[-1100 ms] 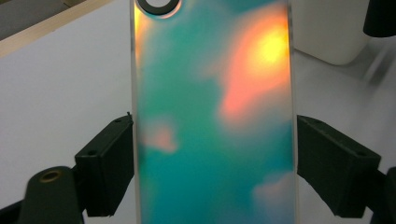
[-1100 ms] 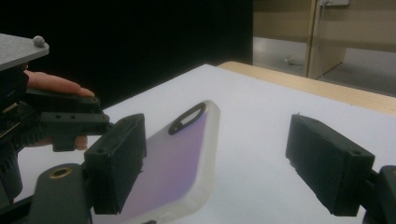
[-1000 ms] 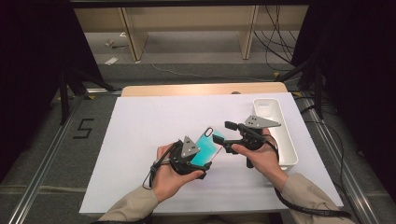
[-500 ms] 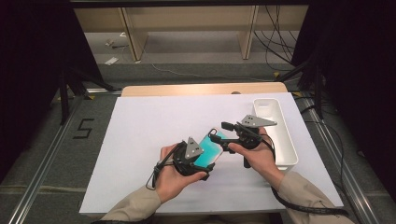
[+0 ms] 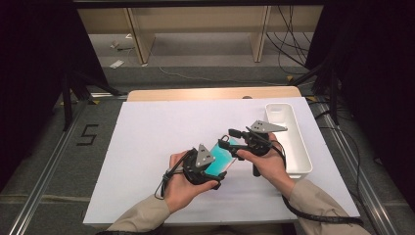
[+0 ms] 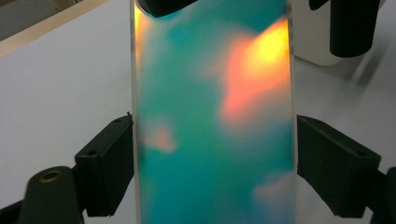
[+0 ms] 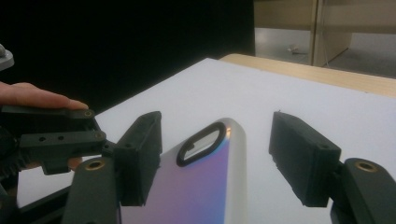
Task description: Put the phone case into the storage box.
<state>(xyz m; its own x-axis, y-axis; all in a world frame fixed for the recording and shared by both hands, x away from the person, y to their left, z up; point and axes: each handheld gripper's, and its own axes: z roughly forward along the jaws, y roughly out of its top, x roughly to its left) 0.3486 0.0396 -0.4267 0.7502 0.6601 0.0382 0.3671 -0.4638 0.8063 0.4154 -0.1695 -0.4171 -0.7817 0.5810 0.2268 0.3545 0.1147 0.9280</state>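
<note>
Above the middle of the white worktop (image 5: pixel 147 147), between the two hands, a phone case (image 5: pixel 222 156) hangs clear of the sheet. The left claw (image 6: pixel 215 154) is clamped across its width, one pad on each long edge, as the left gripper view shows. The right claw (image 7: pixel 217 156) straddles the far end, the one with the oval camera cut-out. Its jaws have just been closing, yet in the right gripper view the left pad sits at the case's edge while the right pad is still apart from it, so this claw has not gripped yet. A white tray (image 5: pixel 288 142) stands near the right hand, at the right side of the worktop.

The case looks thin, light and glossy, with an iridescent teal-to-orange back. I judge it to be a hollow shell: fairly stiff along its rims but apt to flex or bow if squeezed hard across the open middle. The smooth sides look slippery, so a pinch on a curved corner could skid off. The safest hold is likely square across the two long edges, pads flat on the rims, clear of the camera hole where the wall is weakest. With so little weight, a gentle grip should do. Letting one claw go before the other has closed fully could drop it.
</note>
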